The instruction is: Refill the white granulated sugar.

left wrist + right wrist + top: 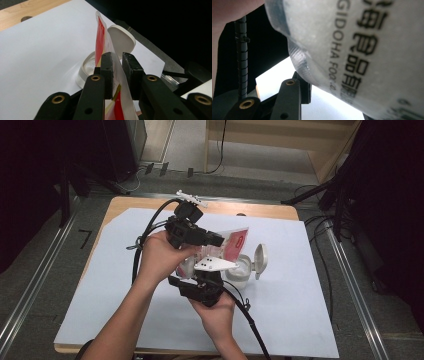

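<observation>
A red and white plastic pouch (pixel 232 242) is held up in the air between both grippers, over the middle of the table. My left gripper (pixel 217 240) comes in from the left, and its jaws are shut on the pouch's thin edge (pixel 101 37). My right gripper (pixel 197 270) reaches up from below. In its own view the filled, printed body of the pouch (pixel 352 50) sits between its jaws, and the left pad (pixel 304 86) presses against it. Just under the pouch stands a round white container (pixel 240 270) with its flip lid (pixel 260 260) open. The left gripper view also shows the container (pixel 86 68).
A white sheet (pixel 300 295) covers most of the wooden table (pixel 125 205). A small white plastic piece (pixel 191 197) lies at the far edge. Black cables (pixel 145 240) trail from both grippers. Metal rails (pixel 350 285) run along the floor on either side.
</observation>
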The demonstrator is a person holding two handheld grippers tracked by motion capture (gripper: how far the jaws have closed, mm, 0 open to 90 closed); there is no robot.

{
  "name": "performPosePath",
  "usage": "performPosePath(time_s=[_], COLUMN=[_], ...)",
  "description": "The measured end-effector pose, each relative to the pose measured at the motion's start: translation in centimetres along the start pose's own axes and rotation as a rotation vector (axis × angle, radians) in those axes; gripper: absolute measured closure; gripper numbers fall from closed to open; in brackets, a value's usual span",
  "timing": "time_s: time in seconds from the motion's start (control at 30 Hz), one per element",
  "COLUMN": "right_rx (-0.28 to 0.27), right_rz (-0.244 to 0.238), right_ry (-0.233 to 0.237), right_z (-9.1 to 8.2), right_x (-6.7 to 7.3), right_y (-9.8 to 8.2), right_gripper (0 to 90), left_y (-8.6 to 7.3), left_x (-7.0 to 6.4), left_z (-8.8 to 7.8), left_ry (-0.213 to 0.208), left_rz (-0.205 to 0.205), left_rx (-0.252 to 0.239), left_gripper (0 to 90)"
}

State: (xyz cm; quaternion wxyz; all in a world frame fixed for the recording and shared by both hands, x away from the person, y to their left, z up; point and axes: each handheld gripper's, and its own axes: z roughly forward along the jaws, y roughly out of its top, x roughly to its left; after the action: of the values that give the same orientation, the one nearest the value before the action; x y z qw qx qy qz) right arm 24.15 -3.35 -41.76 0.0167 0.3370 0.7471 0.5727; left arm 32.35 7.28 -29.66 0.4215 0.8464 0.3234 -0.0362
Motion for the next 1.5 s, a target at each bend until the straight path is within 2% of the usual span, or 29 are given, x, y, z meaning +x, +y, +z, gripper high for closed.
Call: performPosePath(time_s=[0.8,1.17,1.5], right_rx=[-0.018,-0.02,-0.017], right_rz=[-0.002,0.001,-0.01], right_ry=[-0.009,-0.014,-0.013], right_z=[-0.13,-0.07,0.05], right_x=[0.15,0.25,0.42], right_y=[-0.17,-0.2,-0.15], right_gripper=[63.3,63.3,63.3], left_y=[0.05,-0.02,-0.04], left_x=[-0.38,-0.24,-0.24], left_z=[0.13,0.12,0.13], left_ry=[0.009,-0.005,0.001], left_rz=[0.019,0.013,0.007], left_rx=[-0.002,-0.002,-0.002], left_gripper=[80.5,80.3,80.4])
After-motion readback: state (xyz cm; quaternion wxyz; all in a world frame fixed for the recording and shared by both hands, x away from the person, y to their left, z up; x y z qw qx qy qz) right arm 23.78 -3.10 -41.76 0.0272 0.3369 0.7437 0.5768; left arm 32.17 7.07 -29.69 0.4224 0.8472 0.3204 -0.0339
